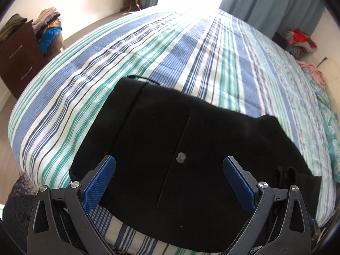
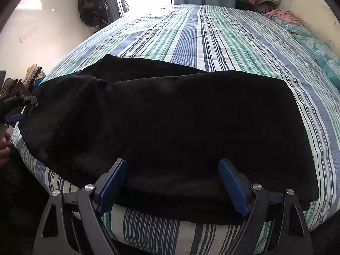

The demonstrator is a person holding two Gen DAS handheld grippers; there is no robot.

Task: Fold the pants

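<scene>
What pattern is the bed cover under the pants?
Blue, green and white stripes on the bed cover, clearest in the right wrist view.

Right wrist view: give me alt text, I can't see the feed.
Black pants lie across the near edge of a striped bed. The open right gripper hovers at the edge nearest the camera, holding nothing.

No legible text. Small pale lettering on the left gripper (image 2: pixel 18 111) body is too blurred to read.
</scene>
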